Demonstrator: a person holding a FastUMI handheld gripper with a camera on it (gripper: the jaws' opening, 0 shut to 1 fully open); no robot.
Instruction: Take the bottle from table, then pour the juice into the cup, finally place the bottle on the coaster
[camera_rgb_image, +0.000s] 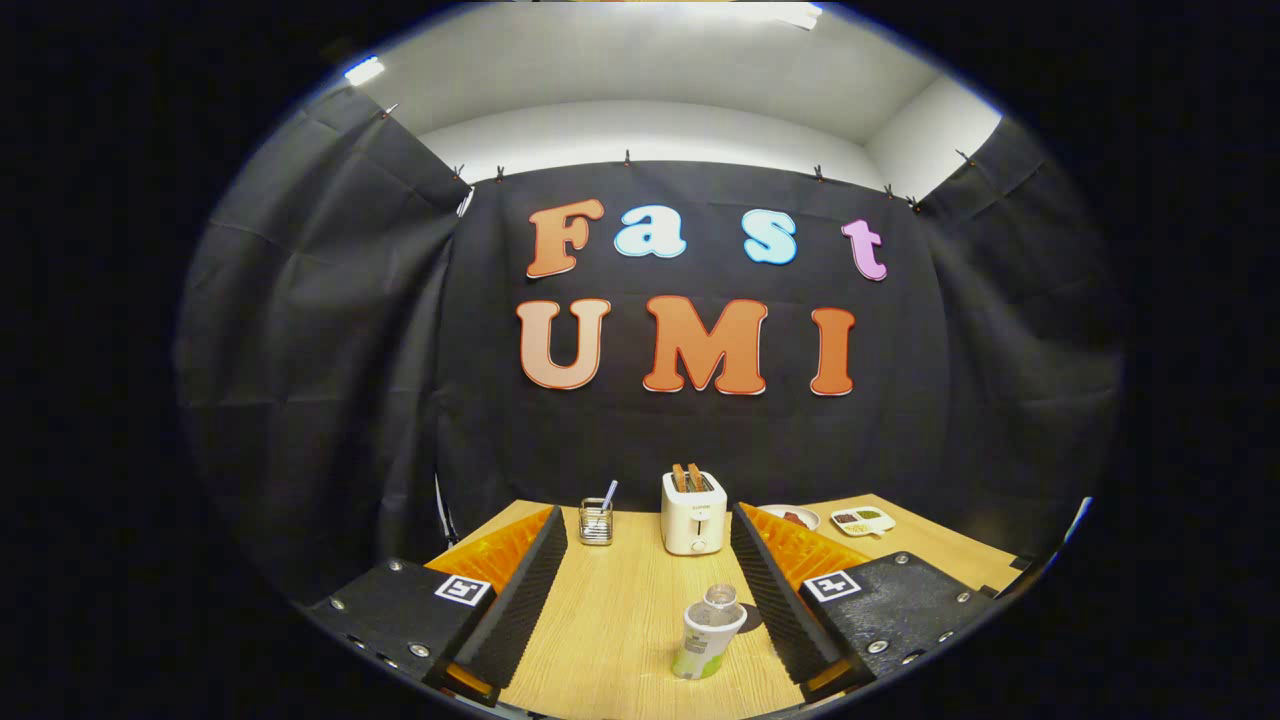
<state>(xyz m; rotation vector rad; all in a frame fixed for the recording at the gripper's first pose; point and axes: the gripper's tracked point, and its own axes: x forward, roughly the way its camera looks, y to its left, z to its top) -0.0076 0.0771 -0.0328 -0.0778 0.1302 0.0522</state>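
We hold the gripper (648, 590) wide open and empty; the bottle (708, 632) stands at one o'clock between its fingers. It looks light, top-heavy, likely slippery: we'd grip mid-body.

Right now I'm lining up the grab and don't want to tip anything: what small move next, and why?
Probably ease forward and slightly right, jaws kept open. The white-and-green plastic bottle stands upright on the light wooden table between the open gripper pads, nearer the right one, neither touching.
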